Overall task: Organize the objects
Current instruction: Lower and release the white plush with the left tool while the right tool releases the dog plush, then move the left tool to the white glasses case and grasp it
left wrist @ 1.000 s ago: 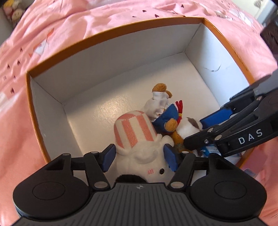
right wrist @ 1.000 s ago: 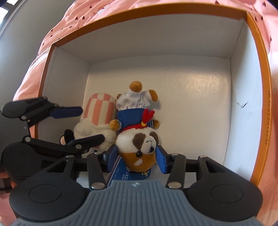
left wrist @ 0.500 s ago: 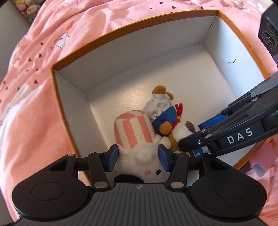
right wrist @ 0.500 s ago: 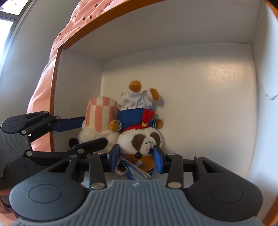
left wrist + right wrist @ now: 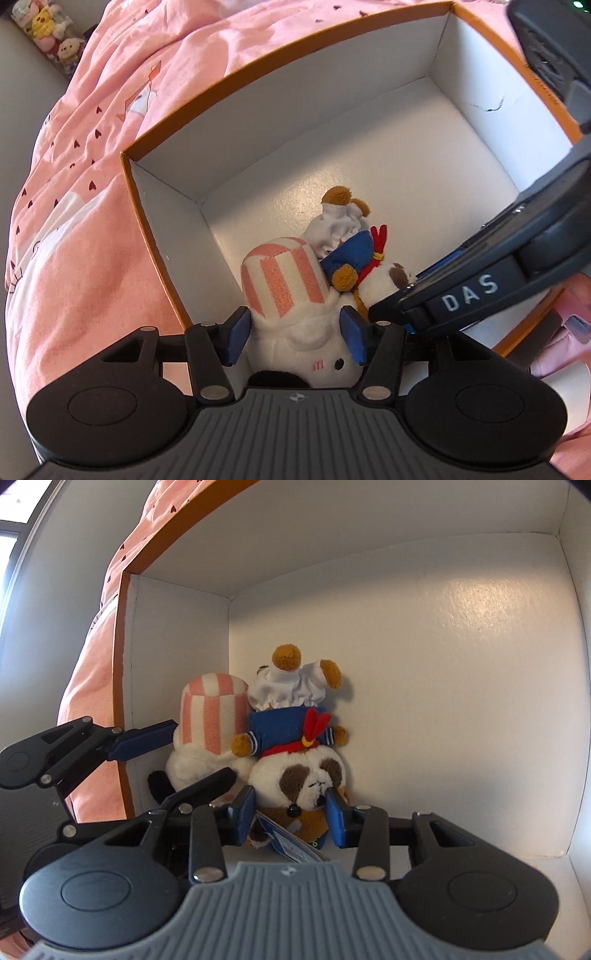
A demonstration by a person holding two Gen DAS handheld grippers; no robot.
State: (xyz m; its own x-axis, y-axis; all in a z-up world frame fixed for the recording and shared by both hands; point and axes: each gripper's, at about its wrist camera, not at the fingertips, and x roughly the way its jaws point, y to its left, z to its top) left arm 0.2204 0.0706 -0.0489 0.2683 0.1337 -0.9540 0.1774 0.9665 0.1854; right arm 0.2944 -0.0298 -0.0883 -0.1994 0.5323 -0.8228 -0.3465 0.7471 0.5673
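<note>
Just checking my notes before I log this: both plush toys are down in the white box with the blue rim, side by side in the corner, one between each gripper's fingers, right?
One thing is off: the box has an orange rim, not blue, as the left wrist view shows. The rest stands: the striped-hat plush and the sailor dog plush sit side by side in the corner, between the fingers of the left gripper and the right gripper.

The cardboard box (image 5: 369, 122) has a smooth, faintly glossy white lining. Both plush toys (image 5: 214, 716) are fuzzy cloth. The bedsheet (image 5: 92, 155) is soft pink printed fabric, wrinkled.
</note>
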